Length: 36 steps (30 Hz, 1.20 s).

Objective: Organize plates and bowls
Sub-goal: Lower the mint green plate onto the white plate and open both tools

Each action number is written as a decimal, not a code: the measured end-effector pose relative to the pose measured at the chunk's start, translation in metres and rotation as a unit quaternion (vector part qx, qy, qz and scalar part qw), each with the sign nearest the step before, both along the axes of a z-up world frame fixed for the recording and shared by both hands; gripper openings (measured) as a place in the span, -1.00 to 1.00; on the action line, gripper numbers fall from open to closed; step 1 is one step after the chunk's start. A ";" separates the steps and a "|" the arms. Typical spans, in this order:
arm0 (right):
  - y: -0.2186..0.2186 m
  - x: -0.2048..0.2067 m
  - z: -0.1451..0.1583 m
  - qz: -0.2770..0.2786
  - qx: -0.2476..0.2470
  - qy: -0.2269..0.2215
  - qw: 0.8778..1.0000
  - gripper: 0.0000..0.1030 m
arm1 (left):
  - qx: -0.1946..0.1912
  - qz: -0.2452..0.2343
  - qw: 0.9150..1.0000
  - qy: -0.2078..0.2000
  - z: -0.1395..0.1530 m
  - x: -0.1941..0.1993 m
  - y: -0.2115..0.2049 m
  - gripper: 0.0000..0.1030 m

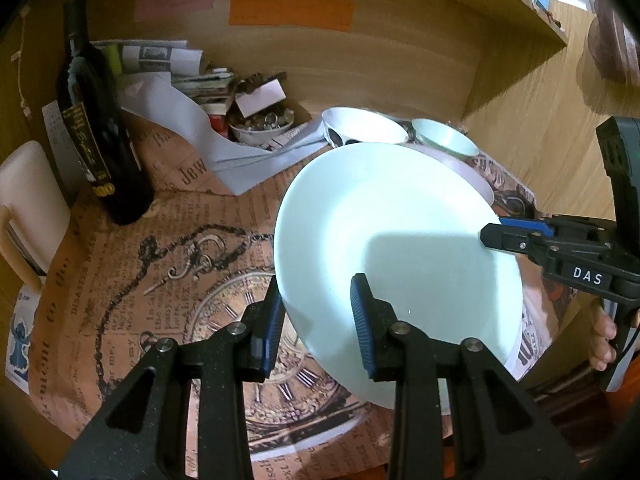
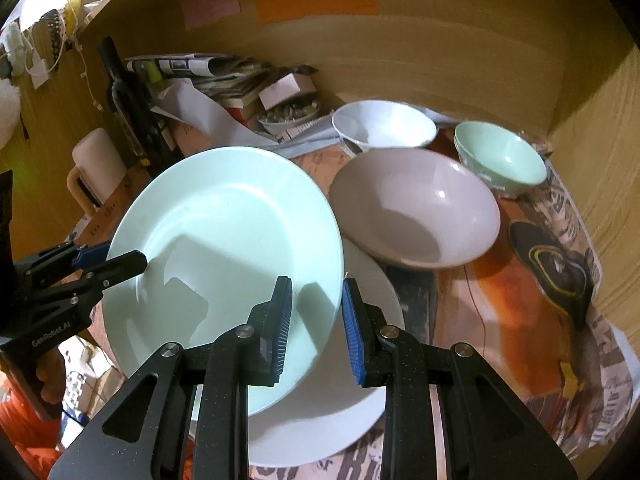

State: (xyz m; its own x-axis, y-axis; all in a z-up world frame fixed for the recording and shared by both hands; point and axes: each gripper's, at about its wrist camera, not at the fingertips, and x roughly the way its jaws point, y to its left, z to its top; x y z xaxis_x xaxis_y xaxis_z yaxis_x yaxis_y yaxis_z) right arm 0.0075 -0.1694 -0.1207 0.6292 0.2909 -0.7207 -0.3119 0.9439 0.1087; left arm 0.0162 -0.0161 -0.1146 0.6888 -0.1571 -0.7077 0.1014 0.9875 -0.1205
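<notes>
Both grippers hold one pale green plate [image 2: 224, 248] between them, tilted and clear of the worktop [image 1: 120, 280]. The left gripper [image 1: 316, 320] has its jaws closed across the plate's left rim, one pad under and one on top; the right gripper [image 2: 314, 328] pinches the opposite rim the same way, one pad on the upper face and one below the edge. In the right wrist view the plate hangs just above a white plate [image 2: 360, 360] lying flat on the printed paper, overlapping its left half, with its right edge lower than its left. That is the relation the next move seems to depend on: the held plate sits up and to the left of the white one, so it likely needs to shift right and level out before it can be stacked squarely. Behind stand a grey bowl [image 2: 416, 208], a white bowl [image 2: 384, 124] and a green bowl [image 2: 500, 156], close together. A dark bottle [image 1: 96, 128] stands well off to the left.
</notes>
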 end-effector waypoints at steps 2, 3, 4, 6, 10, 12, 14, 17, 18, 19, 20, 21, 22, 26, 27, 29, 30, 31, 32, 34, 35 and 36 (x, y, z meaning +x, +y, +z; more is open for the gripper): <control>-0.002 -0.002 -0.004 -0.001 0.001 0.004 1.000 -0.55 | 0.002 -0.002 1.000 0.005 -0.002 0.000 -0.001 -0.37; -0.004 -0.003 -0.006 -0.002 0.002 0.007 1.000 -0.55 | 0.002 -0.003 1.000 0.008 -0.004 0.000 -0.002 -0.37; -0.005 -0.004 -0.008 -0.003 0.002 0.009 1.000 -0.55 | 0.003 -0.005 1.000 0.011 -0.006 0.001 -0.004 -0.37; -0.008 -0.005 -0.012 -0.006 0.002 0.015 1.000 -0.55 | 0.002 -0.011 1.000 0.020 -0.013 0.002 -0.008 -0.37; -0.014 -0.004 -0.019 -0.015 0.003 0.027 1.000 -0.55 | 0.006 -0.020 0.999 0.034 -0.025 0.005 -0.016 -0.37; -0.017 -0.004 -0.022 -0.019 0.002 0.031 0.999 -0.55 | 0.008 -0.023 0.999 0.039 -0.029 0.007 -0.019 -0.37; -0.019 -0.004 -0.025 -0.022 0.003 0.036 0.999 -0.55 | 0.008 -0.026 0.999 0.044 -0.034 0.009 -0.021 -0.37; -0.022 -0.004 -0.029 -0.022 0.000 0.044 0.999 -0.55 | 0.012 -0.028 0.998 0.048 -0.036 0.012 -0.024 -0.37; -0.023 -0.004 -0.031 -0.020 0.000 0.048 0.999 -0.55 | 0.016 -0.029 0.998 0.048 -0.037 0.012 -0.025 -0.37; -0.023 -0.004 -0.032 -0.019 0.000 0.050 0.999 -0.55 | 0.017 -0.029 0.998 0.048 -0.037 0.013 -0.025 -0.37; -0.022 -0.004 -0.033 -0.019 -0.002 0.051 0.998 -0.55 | 0.017 -0.029 0.998 0.048 -0.037 0.013 -0.025 -0.37; -0.022 -0.004 -0.034 -0.018 -0.005 0.052 0.998 -0.55 | 0.016 -0.029 0.998 0.049 -0.037 0.013 -0.025 -0.37; -0.022 -0.004 -0.034 -0.016 -0.007 0.053 0.998 -0.55 | 0.015 -0.030 0.998 0.051 -0.038 0.014 -0.024 -0.37; -0.025 -0.005 -0.035 -0.014 -0.001 0.058 0.998 -0.55 | 0.014 -0.029 0.998 0.056 -0.040 0.016 -0.024 -0.36; -0.025 -0.005 -0.035 -0.014 0.001 0.058 0.998 -0.55 | 0.014 -0.030 0.998 0.057 -0.040 0.017 -0.024 -0.36; -0.026 -0.005 -0.035 -0.015 0.004 0.058 0.998 -0.55 | 0.015 -0.030 0.998 0.059 -0.040 0.018 -0.024 -0.36; -0.026 -0.005 -0.035 -0.015 0.005 0.058 0.998 -0.55 | 0.016 -0.031 0.998 0.061 -0.041 0.019 -0.024 -0.36; -0.026 -0.005 -0.035 -0.016 0.006 0.057 0.998 -0.55 | 0.016 -0.030 0.997 0.063 -0.041 0.019 -0.024 -0.36; -0.026 -0.006 -0.035 -0.016 0.006 0.056 0.998 -0.55 | 0.017 -0.030 0.997 0.067 -0.042 0.020 -0.025 -0.36; -0.025 -0.007 -0.035 -0.017 0.004 0.054 0.998 -0.55 | 0.022 -0.029 0.997 0.071 -0.043 0.021 -0.026 -0.35; -0.025 -0.007 -0.035 -0.017 0.003 0.053 0.998 -0.55 | 0.026 -0.029 0.997 0.071 -0.043 0.021 -0.027 -0.34; -0.025 -0.008 -0.035 -0.017 0.002 0.051 0.999 -0.55 | 0.031 -0.029 0.997 0.070 -0.043 0.021 -0.028 -0.33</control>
State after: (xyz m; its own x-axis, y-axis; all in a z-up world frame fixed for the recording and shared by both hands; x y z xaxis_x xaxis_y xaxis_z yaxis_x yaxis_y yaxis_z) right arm -0.0010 -0.1944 -0.1557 0.5613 0.2744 -0.7808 -0.2668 0.9531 0.1431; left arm 0.0373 -0.0444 -0.1578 0.5737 -0.1466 -0.8058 0.1454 0.9865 -0.0760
